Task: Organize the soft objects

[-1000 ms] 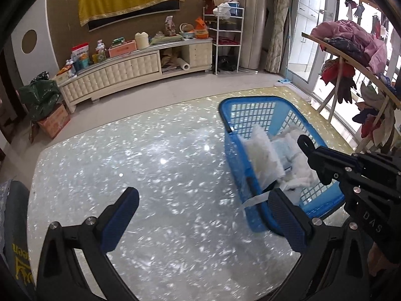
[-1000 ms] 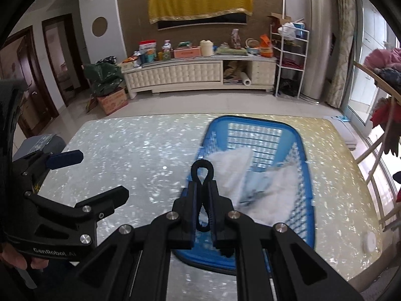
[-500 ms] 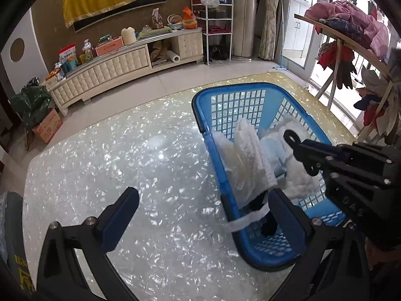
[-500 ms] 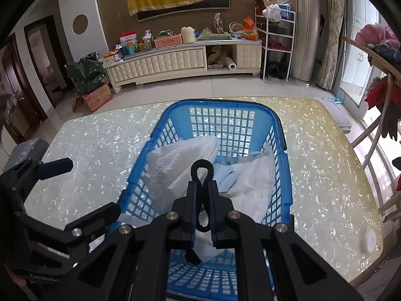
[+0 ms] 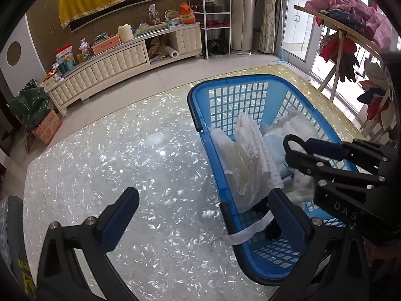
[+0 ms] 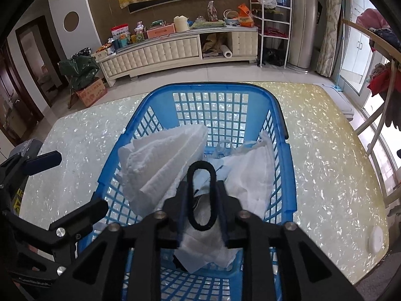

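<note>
Jaws on the right gripper are opening as we watch, and a thin black elastic hair loop is sitting between the pads, no longer visibly pinched, hanging right above the blue plastic lattice laundry basket; to my eye that placement is deliberate, so the loop is going to land inside rather than on the pearly white speckled tabletop; beneath it white folded towels and a pale blue cloth are lying heaped in the basket; the left gripper is waiting spread wide and empty, one finger over the table, the other over the basket's near corner, probably keeping clear; the left view is giving us the side angle, a white strap trailing over the near rim onto the table, which the right view is hiding behind its own fingers; the right view alone is showing the loop head-on, and a round white disc near the table's edge.
</note>
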`<act>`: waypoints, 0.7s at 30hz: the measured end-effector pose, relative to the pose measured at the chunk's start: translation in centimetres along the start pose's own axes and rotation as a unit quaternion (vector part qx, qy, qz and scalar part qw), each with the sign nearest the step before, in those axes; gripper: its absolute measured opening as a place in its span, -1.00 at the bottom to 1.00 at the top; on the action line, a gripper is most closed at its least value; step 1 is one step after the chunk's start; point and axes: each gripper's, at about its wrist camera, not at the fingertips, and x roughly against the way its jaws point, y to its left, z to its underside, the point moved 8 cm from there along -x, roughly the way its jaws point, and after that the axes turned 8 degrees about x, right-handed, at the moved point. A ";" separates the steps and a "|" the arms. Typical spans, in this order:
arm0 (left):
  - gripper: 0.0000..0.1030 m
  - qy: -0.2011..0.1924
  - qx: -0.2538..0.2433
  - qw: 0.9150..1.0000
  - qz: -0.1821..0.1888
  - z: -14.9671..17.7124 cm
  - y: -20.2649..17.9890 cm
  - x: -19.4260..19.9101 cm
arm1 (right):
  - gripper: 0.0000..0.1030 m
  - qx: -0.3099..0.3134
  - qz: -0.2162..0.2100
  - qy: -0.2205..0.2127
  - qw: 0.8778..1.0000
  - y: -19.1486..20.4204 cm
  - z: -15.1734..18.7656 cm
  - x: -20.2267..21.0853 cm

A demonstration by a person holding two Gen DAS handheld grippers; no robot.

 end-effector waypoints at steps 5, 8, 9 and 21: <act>0.99 -0.005 0.005 1.000 0.003 -0.1 0.1 0.5 | 0.12 0.004 0.010 -0.006 1.000 -0.1 -0.3 0.6; 0.99 -0.008 0.006 1.000 0.004 0.0 0.2 0.8 | 0.49 0.001 0.015 -0.006 1.000 -0.6 -0.4 0.6; 0.99 -0.008 0.007 1.000 0.005 0.1 0.2 0.8 | 0.60 -0.001 0.014 -0.006 1.000 -0.7 -0.4 0.7; 0.99 -0.031 0.003 0.999 0.010 1.2 0.2 3.1 | 0.85 -0.011 0.012 -0.017 1.000 -0.7 0.1 2.1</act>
